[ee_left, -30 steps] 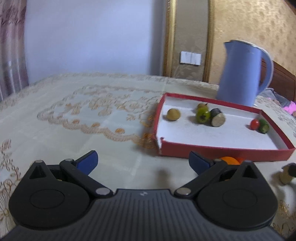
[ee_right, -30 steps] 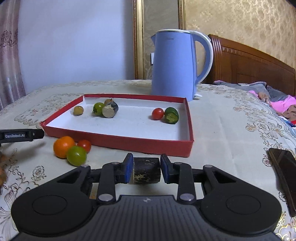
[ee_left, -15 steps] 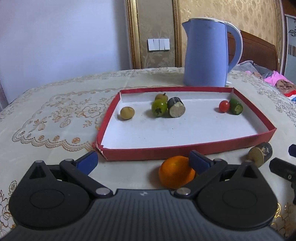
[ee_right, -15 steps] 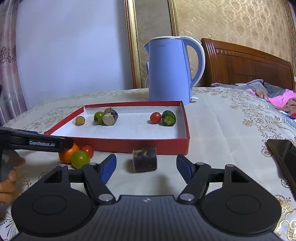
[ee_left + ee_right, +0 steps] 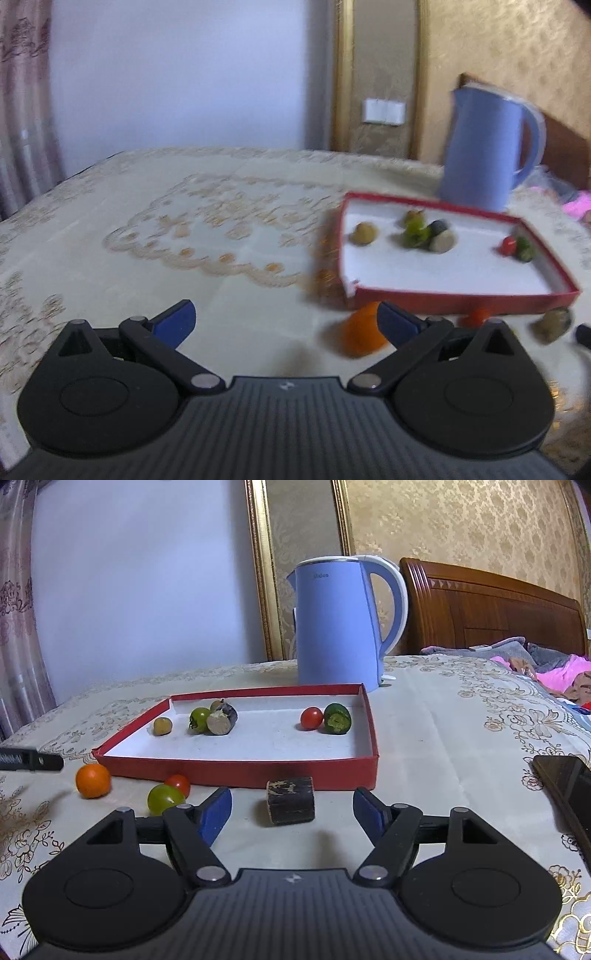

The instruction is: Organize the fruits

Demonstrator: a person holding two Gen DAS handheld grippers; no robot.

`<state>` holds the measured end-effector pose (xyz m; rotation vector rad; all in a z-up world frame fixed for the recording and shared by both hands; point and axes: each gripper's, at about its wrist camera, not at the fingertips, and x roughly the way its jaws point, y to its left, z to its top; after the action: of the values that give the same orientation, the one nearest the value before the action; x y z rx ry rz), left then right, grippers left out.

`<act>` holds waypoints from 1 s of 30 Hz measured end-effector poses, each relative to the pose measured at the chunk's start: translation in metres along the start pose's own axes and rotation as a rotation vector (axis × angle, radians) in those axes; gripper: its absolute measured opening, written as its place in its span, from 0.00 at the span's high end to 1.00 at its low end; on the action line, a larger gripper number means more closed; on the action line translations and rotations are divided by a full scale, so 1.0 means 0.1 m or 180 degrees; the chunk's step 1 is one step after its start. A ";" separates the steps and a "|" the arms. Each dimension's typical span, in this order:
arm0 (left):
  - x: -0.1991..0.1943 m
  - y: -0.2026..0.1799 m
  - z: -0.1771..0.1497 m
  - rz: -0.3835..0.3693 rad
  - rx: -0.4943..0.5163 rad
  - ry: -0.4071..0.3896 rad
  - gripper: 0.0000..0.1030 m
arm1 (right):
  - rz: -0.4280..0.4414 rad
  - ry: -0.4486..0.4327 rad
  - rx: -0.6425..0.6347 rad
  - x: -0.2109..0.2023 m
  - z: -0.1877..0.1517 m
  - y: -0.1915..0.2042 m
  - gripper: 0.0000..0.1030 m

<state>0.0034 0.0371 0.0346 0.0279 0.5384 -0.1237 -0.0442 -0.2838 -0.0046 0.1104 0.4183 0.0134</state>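
The right tongs stood spread wide and empty over the counter, with a dark cut cylinder piece lying between the blue pads, touching neither, just in front of the red tray. The left tongs were likewise released and held nothing; that view was blurred. An orange lay just beside the left tongs' right-hand pad, on the cloth near the tray's corner.

A green tomato and a small red tomato sat touching outside the tray, near the orange. Inside it were a green tomato, a cut piece, a brownish fruit, a red tomato and a green cucumber end.

The step in hand looked like gathering the loose fruit into the tray. To do it well, the left tongs probably needed centring so the orange sat squarely between both pads before closing, since a round fruit caught off-centre would likely roll away. Lifting clear of the tray's front wall, and setting down on bare white floor away from the kettle, seemed wise.
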 end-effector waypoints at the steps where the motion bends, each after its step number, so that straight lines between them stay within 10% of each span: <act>1: 0.00 -0.06 -0.01 -0.0036 0.0098 -0.0038 0.00 | 0.0006 0.0004 -0.0020 0.00 0.00 0.02 0.30; 11: 0.29 -0.41 -0.11 0.0003 0.0519 -0.0037 0.02 | 0.0007 0.0001 -0.0047 0.00 -0.01 0.01 0.30; 17: 0.40 -0.46 -0.11 -0.0048 0.0616 0.0020 0.29 | 0.0012 0.0048 -0.0013 0.04 -0.02 0.00 0.30; 21: 0.39 -0.45 -0.11 -0.0318 0.0581 0.0060 0.65 | 0.0019 0.0105 0.0020 0.08 -0.03 -0.01 0.30; 30: 0.28 -0.38 -0.11 -0.0328 0.0448 0.0035 0.67 | -0.0001 0.0242 -0.0149 0.20 0.01 0.05 0.30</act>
<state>0.0168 -0.0028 0.0106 0.1382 0.5414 -0.2618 -0.0254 -0.2781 -0.0115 0.0639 0.4937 0.0273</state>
